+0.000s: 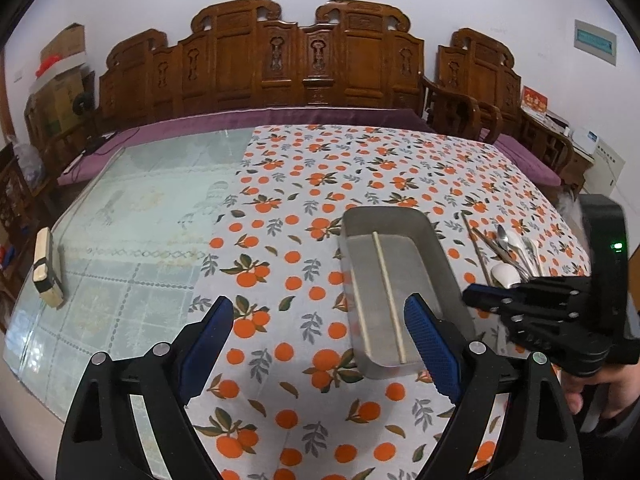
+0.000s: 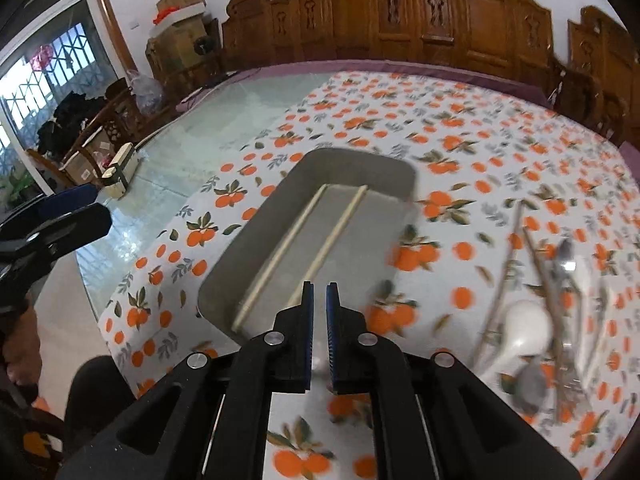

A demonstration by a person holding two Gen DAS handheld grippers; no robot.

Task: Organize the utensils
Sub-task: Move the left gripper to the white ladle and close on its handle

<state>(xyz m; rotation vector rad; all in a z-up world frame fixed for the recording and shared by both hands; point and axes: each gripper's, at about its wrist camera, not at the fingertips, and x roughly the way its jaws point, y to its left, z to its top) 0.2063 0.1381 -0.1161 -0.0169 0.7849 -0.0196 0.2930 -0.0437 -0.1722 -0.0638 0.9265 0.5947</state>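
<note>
A grey metal tray (image 1: 440, 258) (image 2: 240, 276) lies on the orange-print tablecloth and holds two pale chopsticks (image 1: 387, 286) (image 2: 340, 232). A pile of utensils (image 1: 514, 250) (image 2: 560, 312) lies to its right: a white ceramic spoon (image 2: 526, 330), metal spoons and dark chopsticks. My left gripper (image 1: 320, 320) is open and empty, just left of the tray's near end. My right gripper (image 2: 320, 300) is shut and empty, hovering over the tray's near right corner; it also shows in the left wrist view (image 1: 474, 294).
The tablecloth (image 1: 320, 184) covers the right part of a glass-topped table (image 1: 152, 200). A wooden block with a black band (image 1: 46, 268) (image 2: 120, 170) lies near the table's left edge. A carved wooden bench (image 1: 280, 60) and chairs stand behind.
</note>
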